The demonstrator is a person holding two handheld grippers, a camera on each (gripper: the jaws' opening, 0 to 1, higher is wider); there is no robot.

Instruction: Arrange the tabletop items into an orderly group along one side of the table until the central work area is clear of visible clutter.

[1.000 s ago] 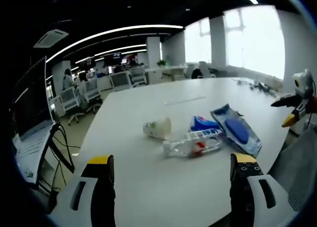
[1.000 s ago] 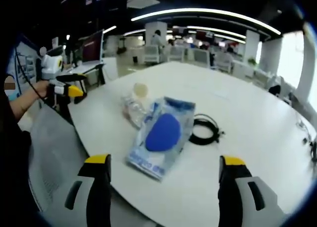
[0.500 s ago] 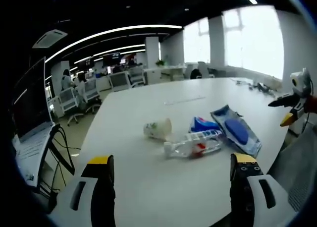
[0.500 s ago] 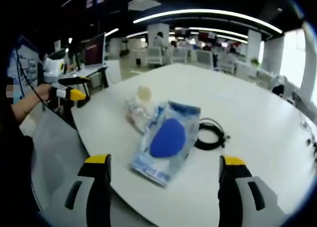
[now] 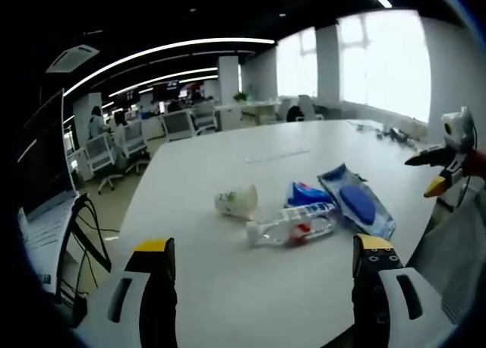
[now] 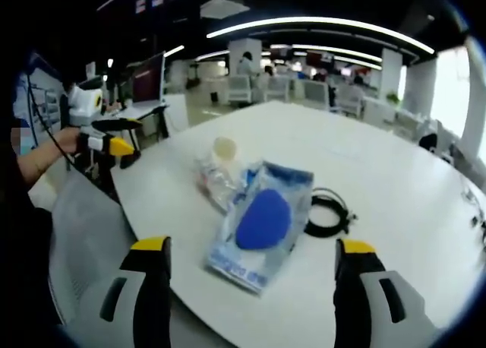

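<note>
White table (image 5: 228, 302), cup (image 5: 236, 201), bottle (image 5: 288, 225), blue packet (image 6: 262, 220), black cable (image 6: 328, 213), both jaws wide, empty

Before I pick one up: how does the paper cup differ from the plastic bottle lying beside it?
The paper cup is short, opaque and pale, its open mouth facing right in the left gripper view; the plastic bottle is long and see-through with a red-and-blue label. The cup lies apart, the bottle against the blue packets. Both lie on their sides on the white table.
</note>
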